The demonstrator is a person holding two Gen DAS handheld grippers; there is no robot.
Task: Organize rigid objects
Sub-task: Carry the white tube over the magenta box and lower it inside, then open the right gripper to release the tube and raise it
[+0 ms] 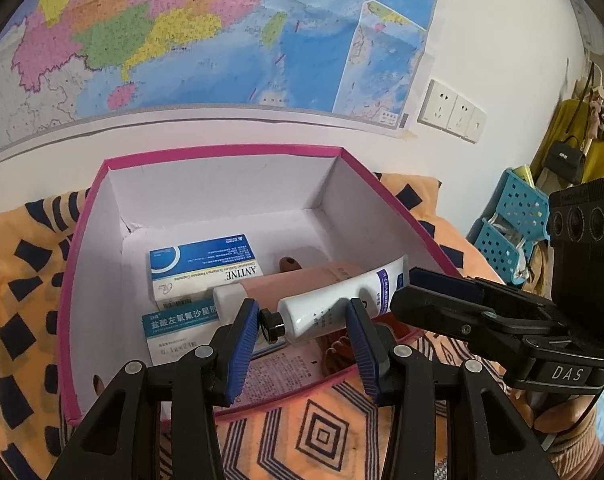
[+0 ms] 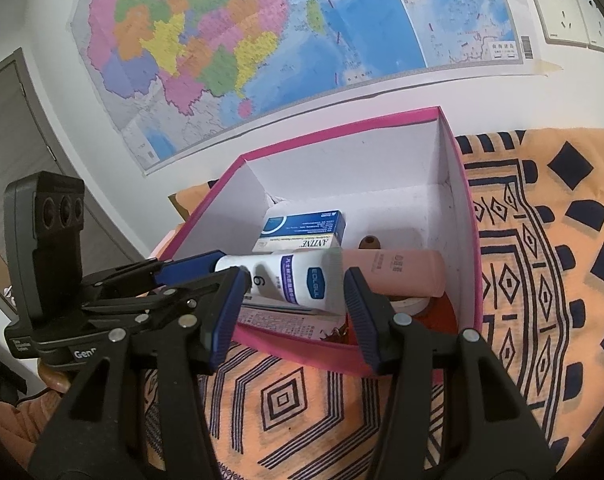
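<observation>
A pink-rimmed white box point(image 1: 102, 208) sits on an orange patterned cloth point(image 1: 322, 432). Inside lie a white tube point(image 1: 334, 304) with a black cap, a pink bottle point(image 1: 302, 284), a blue-and-white medicine carton point(image 1: 202, 268) and a second carton point(image 1: 174, 328). My left gripper point(image 1: 304, 344) is open over the box's near edge, its fingers either side of the tube's cap end without touching it. My right gripper point(image 2: 292, 312) is open too, at the box's near edge point(image 2: 302, 356), with the tube point(image 2: 286, 280) and pink bottle point(image 2: 394, 276) beyond its fingertips.
A wall map point(image 1: 182, 32) hangs behind the box. Wall sockets point(image 1: 450, 112) are at the right. A blue perforated basket point(image 1: 510, 224) and hanging bags stand at the far right. A grey door point(image 2: 14, 140) is at the left of the right wrist view.
</observation>
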